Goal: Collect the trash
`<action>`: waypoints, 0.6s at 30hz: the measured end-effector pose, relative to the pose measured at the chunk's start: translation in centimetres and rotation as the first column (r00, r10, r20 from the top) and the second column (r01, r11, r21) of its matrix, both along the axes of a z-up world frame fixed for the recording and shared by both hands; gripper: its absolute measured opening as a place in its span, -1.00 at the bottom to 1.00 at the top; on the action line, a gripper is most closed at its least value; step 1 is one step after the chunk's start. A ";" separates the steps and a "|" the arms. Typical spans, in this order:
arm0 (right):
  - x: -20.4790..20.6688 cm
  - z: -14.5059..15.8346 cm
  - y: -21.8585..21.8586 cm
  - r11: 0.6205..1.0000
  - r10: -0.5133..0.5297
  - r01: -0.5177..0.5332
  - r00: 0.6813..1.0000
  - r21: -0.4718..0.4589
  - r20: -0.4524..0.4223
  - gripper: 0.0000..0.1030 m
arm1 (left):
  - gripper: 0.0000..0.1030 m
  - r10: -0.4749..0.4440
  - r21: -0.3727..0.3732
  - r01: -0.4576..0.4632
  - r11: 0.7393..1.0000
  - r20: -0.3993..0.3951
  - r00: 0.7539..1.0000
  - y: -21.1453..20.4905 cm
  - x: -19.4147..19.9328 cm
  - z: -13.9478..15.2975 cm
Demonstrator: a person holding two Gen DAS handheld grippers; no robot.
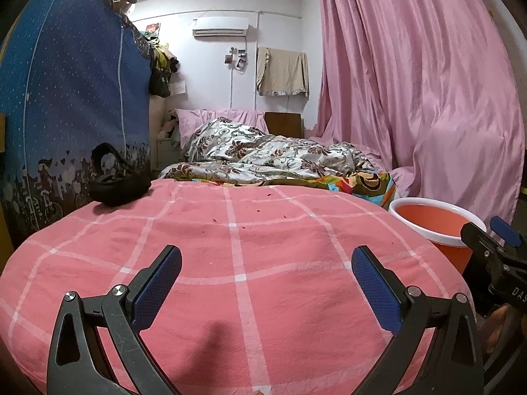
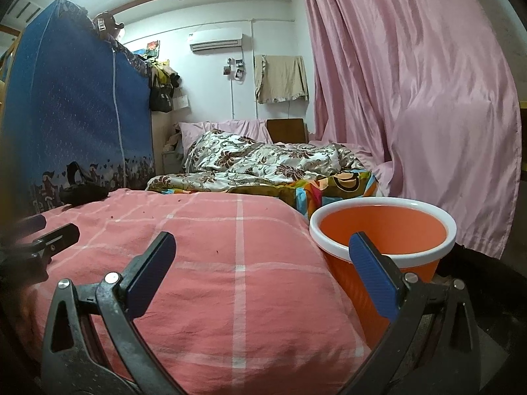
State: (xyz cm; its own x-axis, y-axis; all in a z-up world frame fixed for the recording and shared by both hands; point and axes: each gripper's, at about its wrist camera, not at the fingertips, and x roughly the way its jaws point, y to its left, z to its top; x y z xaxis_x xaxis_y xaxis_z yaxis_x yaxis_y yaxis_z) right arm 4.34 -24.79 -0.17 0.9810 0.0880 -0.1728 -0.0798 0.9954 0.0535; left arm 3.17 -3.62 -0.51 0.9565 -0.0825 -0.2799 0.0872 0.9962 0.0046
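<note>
Small dark crumbs [image 1: 257, 211] lie scattered on the pink checked bed cover [image 1: 197, 263]; in the right wrist view a few of these crumbs [image 2: 217, 250] show too. An orange bin [image 2: 382, 227] with a white rim stands at the bed's right side, seen also in the left wrist view as the bin [image 1: 428, 220]. My left gripper [image 1: 266, 253] hovers open over the cover, nothing between its blue pads. My right gripper [image 2: 263, 256] is open as well, its right finger in front of the bin's rim. Each gripper shows at the edge of the other's view: right gripper [image 1: 487, 230], left gripper [image 2: 49, 227].
A black bag [image 1: 118, 184] rests at the cover's far left, beside a blue fabric wardrobe [image 1: 72, 98]. A crumpled floral quilt [image 1: 263, 154] lies further up the bed. Pink curtains [image 1: 411, 82] hang on the right, behind the bin.
</note>
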 end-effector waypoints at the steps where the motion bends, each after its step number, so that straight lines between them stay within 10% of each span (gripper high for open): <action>1: 0.0 0.0 0.0 1.000 0.000 0.000 1.000 0.001 0.000 1.00 | 0.96 0.000 -0.001 0.000 1.000 0.000 1.000 0.1 0.0 0.0; 18: 0.1 0.0 0.0 1.000 -0.007 0.007 1.000 0.009 0.003 1.00 | 0.96 0.003 0.000 -0.003 1.000 0.003 1.000 0.4 0.1 -0.2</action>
State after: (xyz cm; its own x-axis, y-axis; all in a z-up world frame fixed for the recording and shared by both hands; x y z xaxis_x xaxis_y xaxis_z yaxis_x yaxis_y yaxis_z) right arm 4.41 -24.78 -0.18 0.9822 0.0828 -0.1686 -0.0732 0.9954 0.0626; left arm 3.29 -3.21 -0.68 0.9575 -0.0796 -0.2773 0.0844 0.9964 0.0051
